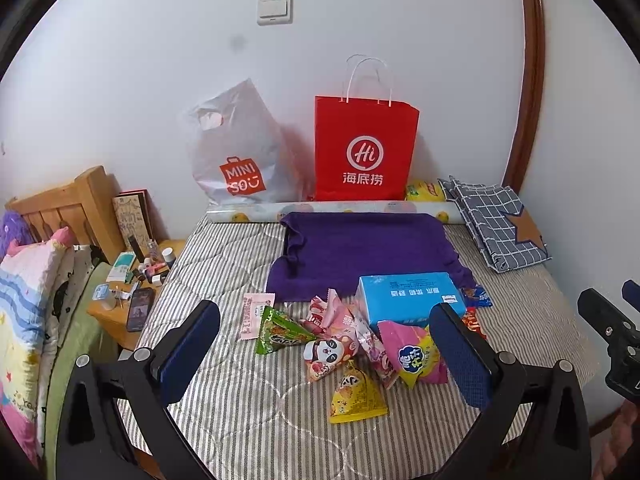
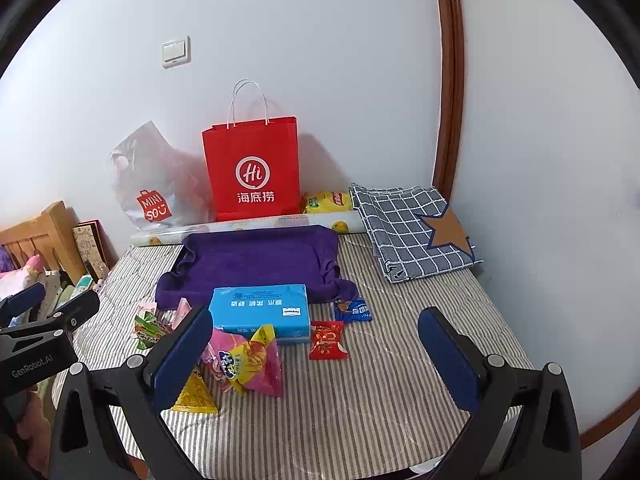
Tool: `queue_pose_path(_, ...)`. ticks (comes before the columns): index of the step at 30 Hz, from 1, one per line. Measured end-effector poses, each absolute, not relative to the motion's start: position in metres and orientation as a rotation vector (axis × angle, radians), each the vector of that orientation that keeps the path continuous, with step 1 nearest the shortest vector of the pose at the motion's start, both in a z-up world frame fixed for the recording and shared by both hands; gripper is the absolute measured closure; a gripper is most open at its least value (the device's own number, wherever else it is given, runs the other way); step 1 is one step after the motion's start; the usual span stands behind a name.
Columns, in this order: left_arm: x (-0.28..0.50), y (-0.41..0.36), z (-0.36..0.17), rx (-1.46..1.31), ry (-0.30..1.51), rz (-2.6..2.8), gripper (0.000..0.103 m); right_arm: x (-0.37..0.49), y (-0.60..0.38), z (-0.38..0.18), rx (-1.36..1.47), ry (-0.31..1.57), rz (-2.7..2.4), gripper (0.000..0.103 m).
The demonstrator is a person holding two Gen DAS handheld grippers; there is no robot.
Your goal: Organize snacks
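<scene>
Several snack packets lie in a loose pile on the striped bed cover: a green packet (image 1: 280, 330), a panda packet (image 1: 326, 356), a yellow packet (image 1: 356, 396) and a pink-and-yellow bag (image 1: 414, 354) (image 2: 250, 362). A blue tissue box (image 1: 412, 298) (image 2: 260, 310) sits just behind them. A red packet (image 2: 327, 340) and a small blue packet (image 2: 354, 309) lie to the box's right. My left gripper (image 1: 326, 346) hovers open above the pile, holding nothing. My right gripper (image 2: 316, 354) is open and empty over the bed, right of the pile.
A red paper bag (image 1: 364, 150) (image 2: 254, 168) and a grey plastic shopping bag (image 1: 236, 152) stand against the wall. A purple towel (image 1: 360, 248), a roll of wrapping paper (image 1: 328, 210), a checked cloth (image 1: 496, 226) and a yellow chip bag (image 2: 328, 201) lie on the bed. A cluttered wooden nightstand (image 1: 132, 292) is at left.
</scene>
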State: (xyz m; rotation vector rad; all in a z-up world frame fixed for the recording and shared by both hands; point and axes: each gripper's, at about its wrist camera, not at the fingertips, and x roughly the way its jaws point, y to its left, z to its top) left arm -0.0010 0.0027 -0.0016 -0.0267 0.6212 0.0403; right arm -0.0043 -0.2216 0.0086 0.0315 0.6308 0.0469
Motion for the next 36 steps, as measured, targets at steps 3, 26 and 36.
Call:
queue_pose_path(3,-0.001,0.002,-0.001,-0.031,0.623,0.037,0.000,-0.005,-0.223,0.008,0.041,0.632,0.047,0.000)
queue_pose_path(26,0.005,0.006,-0.003,-0.042,0.638,0.014,0.000,-0.001,-0.224,0.006,0.061,0.654,0.058,0.000)
queue_pose_path(36,0.010,0.004,0.000,-0.041,0.640,-0.007,0.000,0.005,-0.221,0.013,0.052,0.651,0.053,0.000)
